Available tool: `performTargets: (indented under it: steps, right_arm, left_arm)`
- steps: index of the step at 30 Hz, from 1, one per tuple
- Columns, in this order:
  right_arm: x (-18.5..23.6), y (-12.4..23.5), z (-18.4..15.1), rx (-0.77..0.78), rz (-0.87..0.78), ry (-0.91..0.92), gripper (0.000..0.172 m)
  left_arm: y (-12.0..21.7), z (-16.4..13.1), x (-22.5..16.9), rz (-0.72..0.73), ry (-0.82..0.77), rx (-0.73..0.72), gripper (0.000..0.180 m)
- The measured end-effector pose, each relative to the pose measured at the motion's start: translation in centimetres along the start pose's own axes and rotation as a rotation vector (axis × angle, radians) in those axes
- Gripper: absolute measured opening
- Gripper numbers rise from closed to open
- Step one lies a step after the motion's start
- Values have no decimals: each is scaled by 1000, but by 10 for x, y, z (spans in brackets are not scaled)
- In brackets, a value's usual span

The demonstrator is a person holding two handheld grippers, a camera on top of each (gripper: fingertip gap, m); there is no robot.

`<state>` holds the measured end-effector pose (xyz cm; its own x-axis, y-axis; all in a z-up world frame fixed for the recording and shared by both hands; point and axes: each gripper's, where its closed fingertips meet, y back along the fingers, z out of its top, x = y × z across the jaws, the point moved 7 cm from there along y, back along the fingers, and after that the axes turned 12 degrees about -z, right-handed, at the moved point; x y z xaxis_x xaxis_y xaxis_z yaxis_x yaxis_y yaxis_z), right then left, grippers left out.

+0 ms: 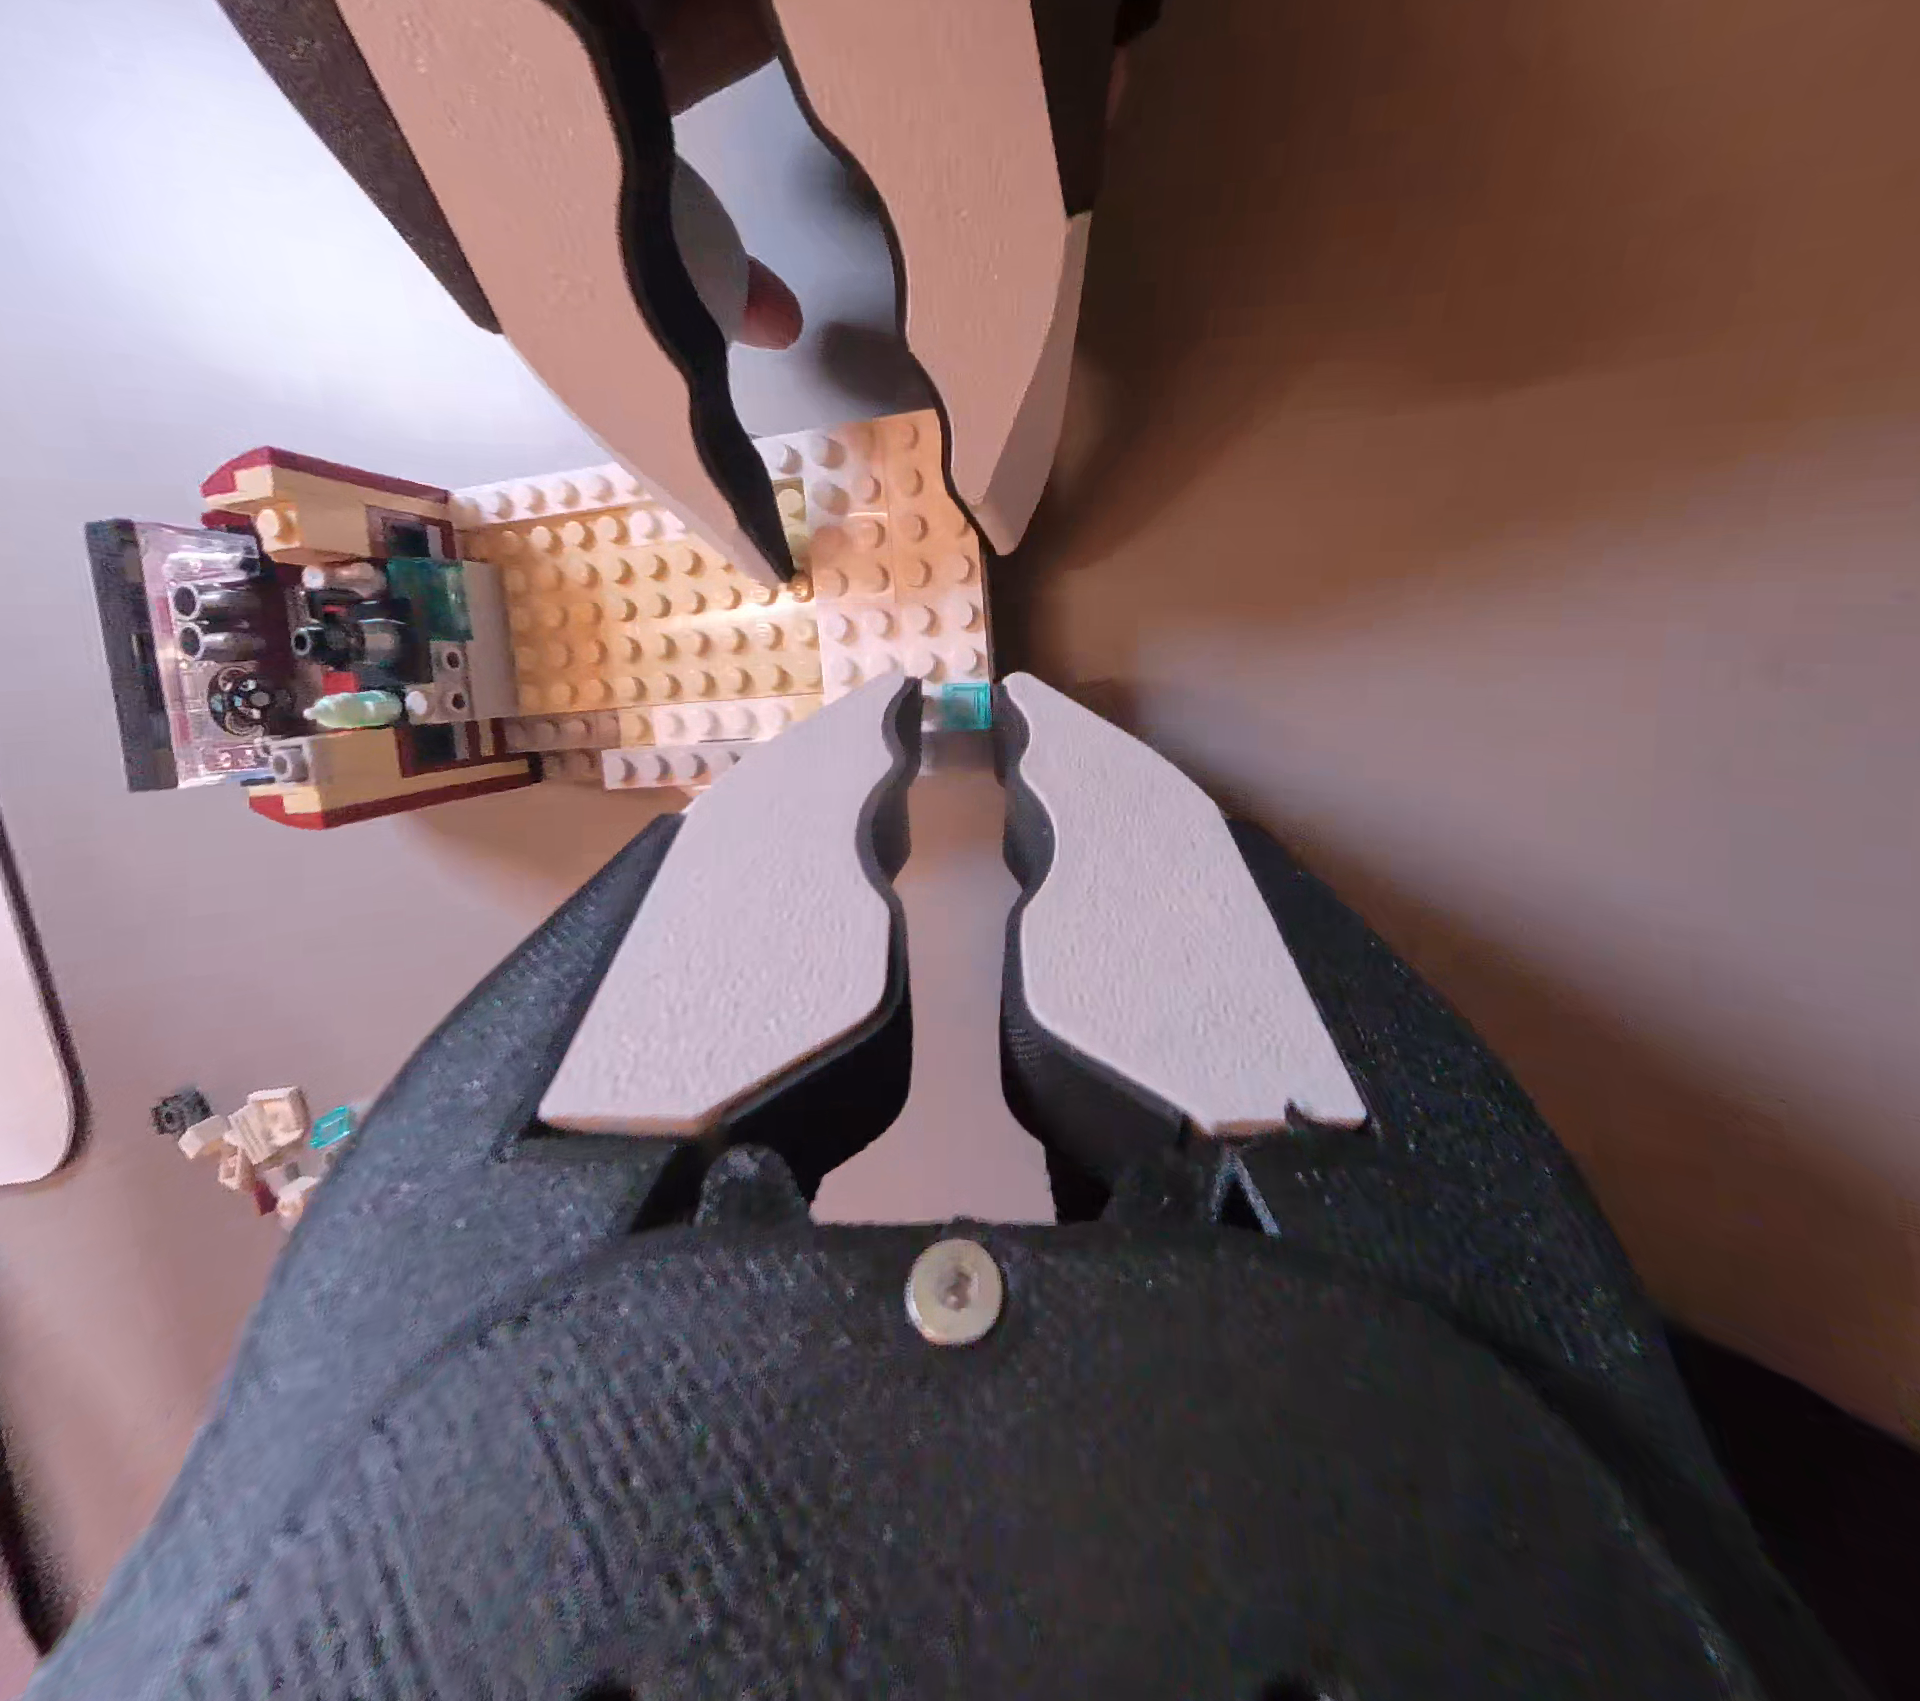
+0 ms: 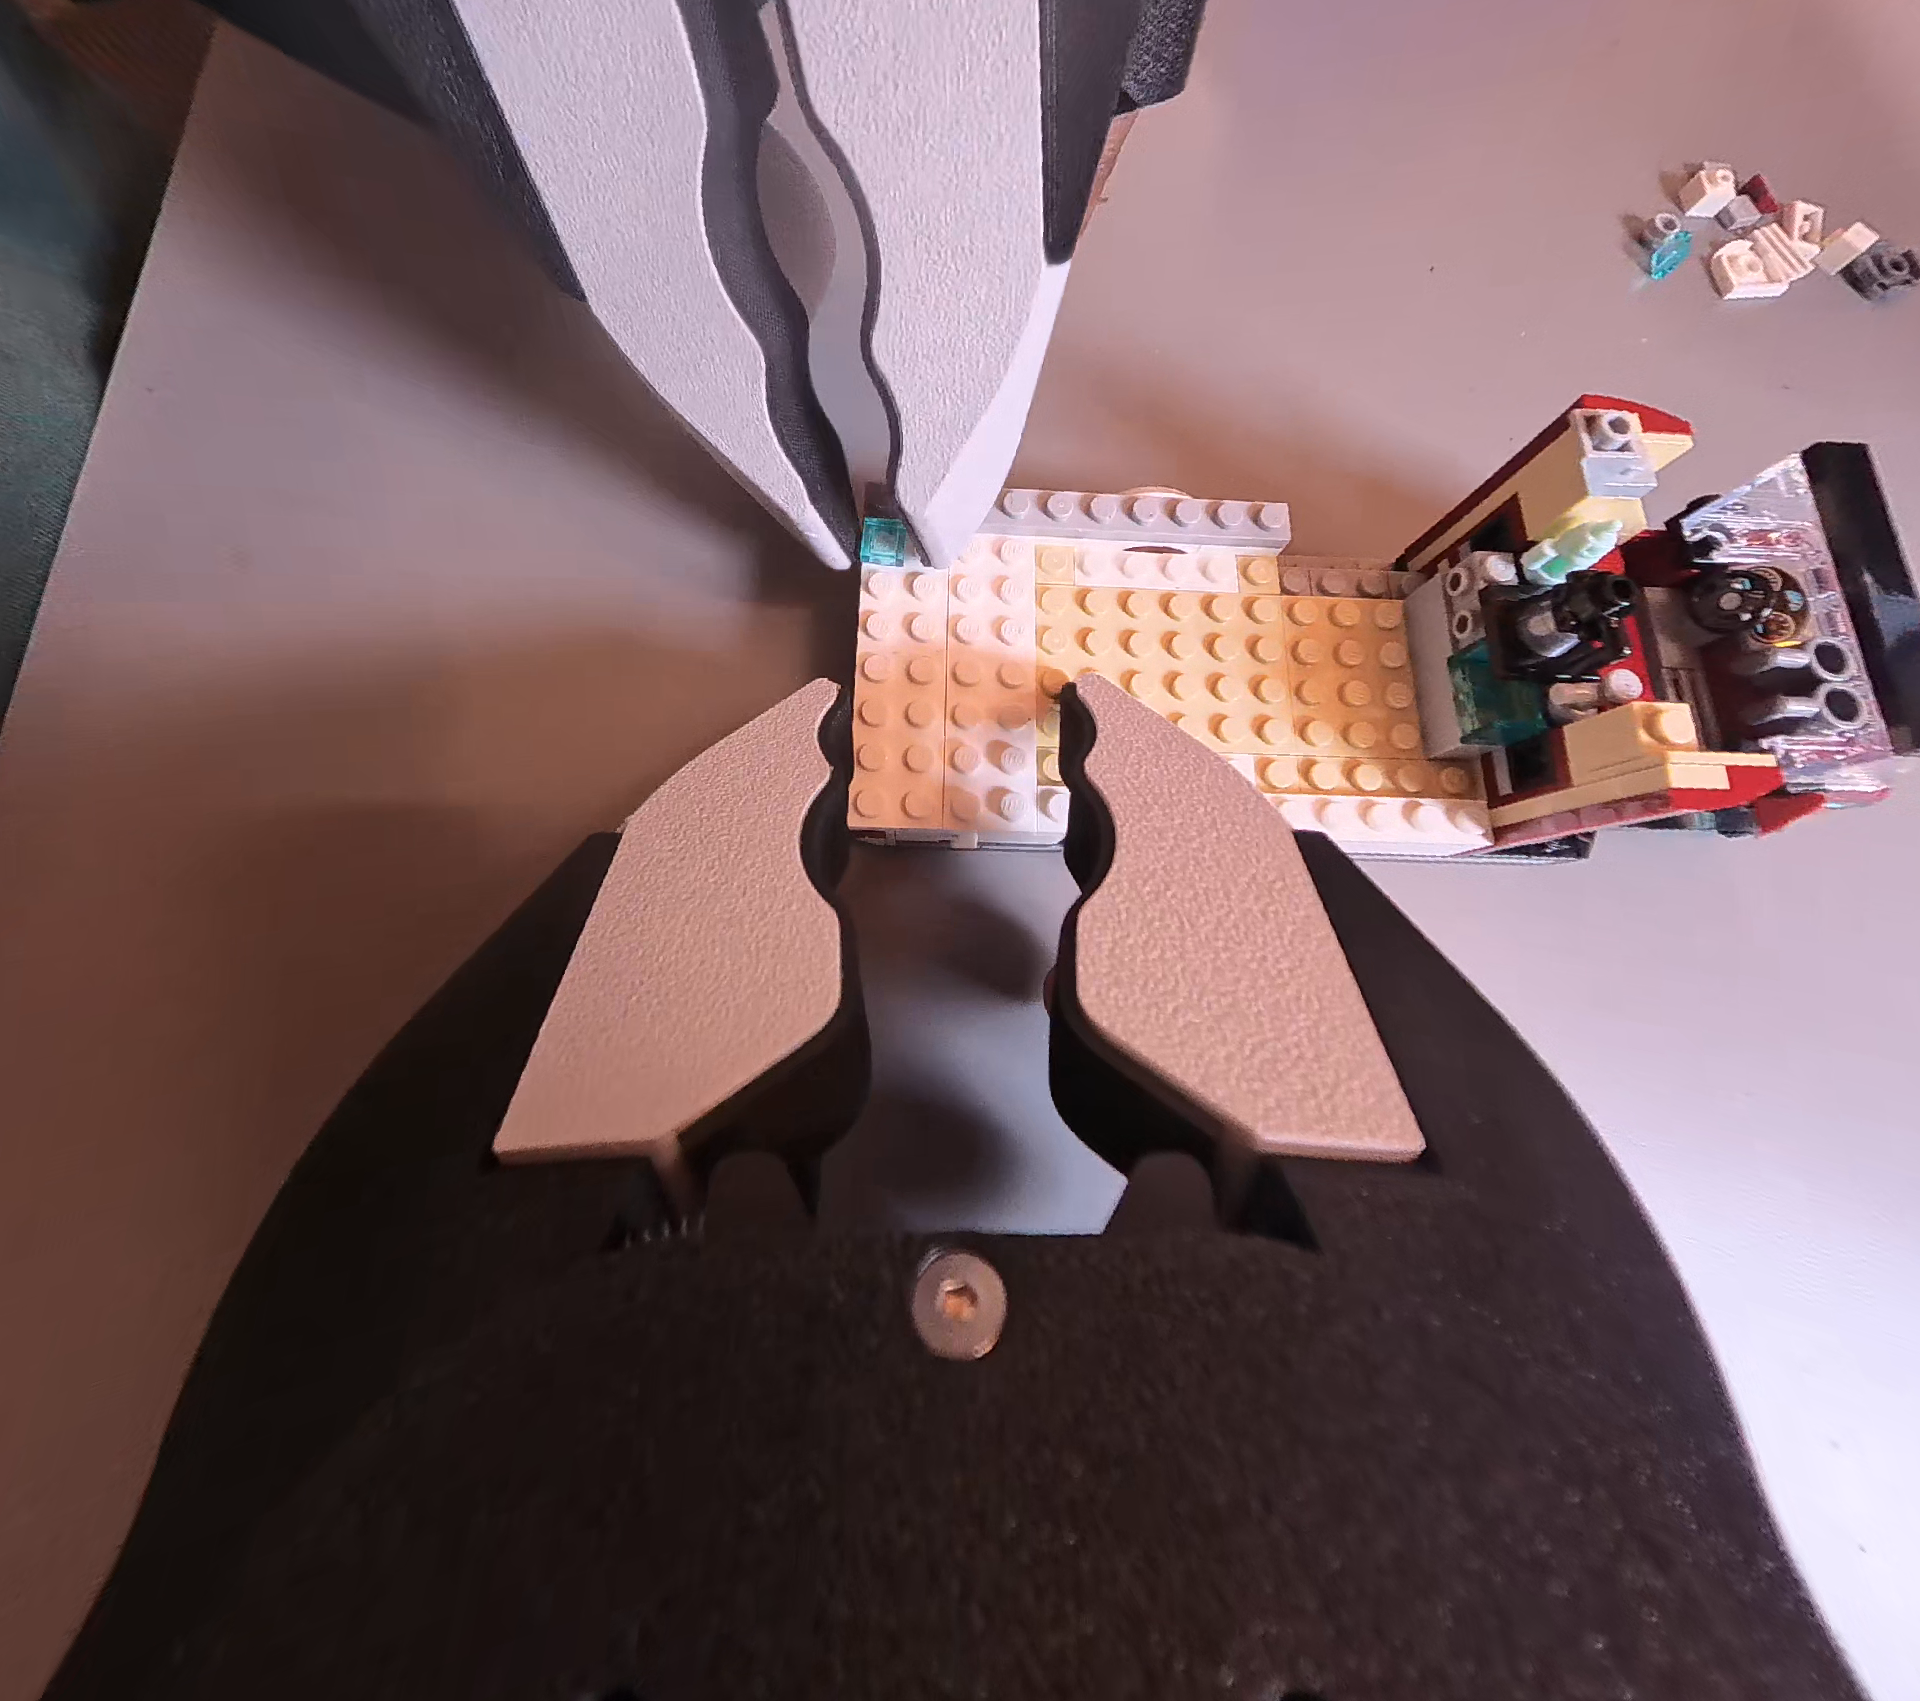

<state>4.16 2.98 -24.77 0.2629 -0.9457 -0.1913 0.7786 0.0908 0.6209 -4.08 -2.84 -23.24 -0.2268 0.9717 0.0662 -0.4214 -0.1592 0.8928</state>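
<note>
**2 grippers at one end of a brick model**

2 grippers meet nose to nose over the pale end of a brick model (image 2: 1143,675) that lies on a light table (image 2: 416,612). The left gripper (image 1: 958,695) has its jaws drawn narrow around a small turquoise tile (image 1: 963,706) at the corner of the model's studded white and tan floor; the right pad looks to touch the tile, while on the other side I cannot tell whether the pad presses it. The right gripper (image 2: 951,701) stands with its jaws wide and released, straddling the white end plates: one fingertip (image 2: 821,701) hangs just off the model's edge, the other (image 2: 1086,695) rests on the tan studs. At the model's far end sits a dark red cockpit section (image 2: 1662,612). A scatter of loose small bricks (image 2: 1766,238) lies well apart on the table.
</note>
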Motion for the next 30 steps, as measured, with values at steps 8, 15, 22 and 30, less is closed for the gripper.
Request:
performTargets:
  steps: [8, 15, 22, 30]
  right_arm:
    - [1, 0, 0, 2, 6, 9, 38]
    - [4, -1, 1, 0, 10, 14, 38]
    - [4, 0, 2, -3, 23, 3, 38]
    - [3, 2, -1, -17, 37, -30, 38]
  left_arm:
    - [3, 3, 1, -77, -33, 78, 8]
    - [22, 6, 5, -277, 157, -438, 0]
    - [36, -14, 14, -128, 191, -429, 0]
    - [53, -62, 33, 16, 326, -318, 24]
